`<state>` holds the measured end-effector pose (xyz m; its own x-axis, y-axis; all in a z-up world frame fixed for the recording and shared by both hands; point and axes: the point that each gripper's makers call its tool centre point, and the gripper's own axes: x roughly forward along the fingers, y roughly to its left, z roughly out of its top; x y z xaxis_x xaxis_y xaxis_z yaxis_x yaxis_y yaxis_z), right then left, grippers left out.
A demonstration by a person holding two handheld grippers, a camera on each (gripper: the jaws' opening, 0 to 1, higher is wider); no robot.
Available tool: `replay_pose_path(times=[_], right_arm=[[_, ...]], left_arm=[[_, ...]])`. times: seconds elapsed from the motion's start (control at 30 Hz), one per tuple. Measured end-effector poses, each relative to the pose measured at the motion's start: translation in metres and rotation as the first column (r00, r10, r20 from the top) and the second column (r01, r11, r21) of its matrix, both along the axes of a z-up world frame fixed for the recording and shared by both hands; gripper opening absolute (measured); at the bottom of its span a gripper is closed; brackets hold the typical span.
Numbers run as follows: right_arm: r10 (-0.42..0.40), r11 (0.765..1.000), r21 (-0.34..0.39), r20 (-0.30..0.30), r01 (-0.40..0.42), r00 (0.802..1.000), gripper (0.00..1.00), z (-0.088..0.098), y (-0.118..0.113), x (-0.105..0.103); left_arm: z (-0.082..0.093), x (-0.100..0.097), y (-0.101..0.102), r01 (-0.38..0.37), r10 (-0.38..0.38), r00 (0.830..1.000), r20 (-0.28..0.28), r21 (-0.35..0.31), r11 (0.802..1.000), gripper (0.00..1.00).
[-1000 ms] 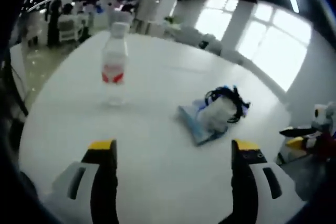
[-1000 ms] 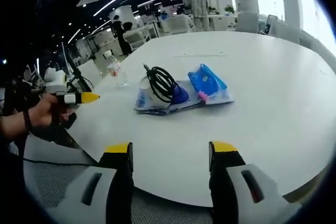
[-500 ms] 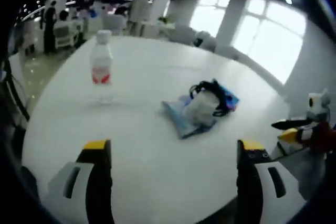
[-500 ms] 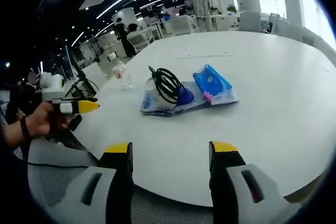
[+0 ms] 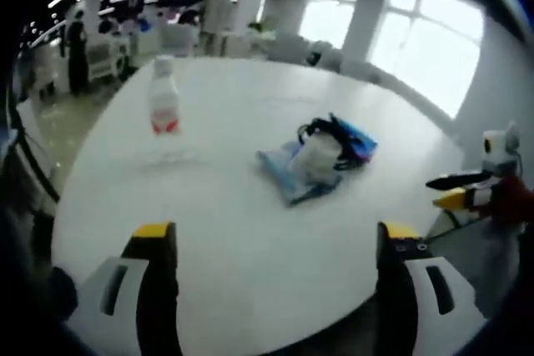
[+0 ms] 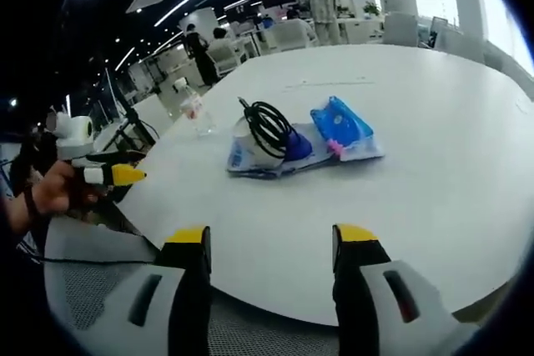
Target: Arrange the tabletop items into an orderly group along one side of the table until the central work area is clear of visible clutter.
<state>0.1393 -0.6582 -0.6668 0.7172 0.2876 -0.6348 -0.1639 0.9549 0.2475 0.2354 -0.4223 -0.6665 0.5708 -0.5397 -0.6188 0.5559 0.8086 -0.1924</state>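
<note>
A clear water bottle [image 5: 163, 110] with a red label and white cap stands on the round white table [image 5: 242, 231], left of a heap of blue packets [image 5: 292, 174] with a white roll [image 5: 319, 154] and a black cable [image 5: 329, 129] on top. My left gripper [image 5: 274, 243] is open, back from the table's near edge, nothing between its jaws. In the right gripper view the heap shows as a coiled black cable [image 6: 269, 127] over blue packets [image 6: 342, 125], with the bottle [image 6: 193, 110] behind. My right gripper [image 6: 272, 243] is open above the near table edge. The left gripper [image 6: 107, 174] appears at far left, in a hand.
Chairs [image 6: 284, 37] and people [image 6: 320, 2] stand beyond the table's far side. Bright windows [image 5: 417, 47] line the wall. A grey mesh seat [image 6: 92, 289] lies below the table edge. The table [image 6: 434, 181] is bare to the right of the heap.
The left gripper's camera has pulled back from the table, so bottle and heap look smaller. In the right gripper view the left gripper has dropped lower at the left edge. Nothing on the table moved.
</note>
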Motion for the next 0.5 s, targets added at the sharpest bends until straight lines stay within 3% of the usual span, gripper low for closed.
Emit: replay_pose_path(times=[0.13,0.5], right_arm=[[0.019,1.0,0.007,-0.012,-0.019,1.0,0.57,-0.003,0.003,-0.001],[0.026,0.999,0.032,-0.053,-0.024,0.998,0.58,-0.008,0.006,-0.004]], left_arm=[[0.0,-0.01,0.009,0.016,-0.015,1.0,-0.008,0.047,0.999,0.94],[0.008,-0.011,0.013,-0.022,0.022,1.0,-0.005,0.001,1.0,0.98]])
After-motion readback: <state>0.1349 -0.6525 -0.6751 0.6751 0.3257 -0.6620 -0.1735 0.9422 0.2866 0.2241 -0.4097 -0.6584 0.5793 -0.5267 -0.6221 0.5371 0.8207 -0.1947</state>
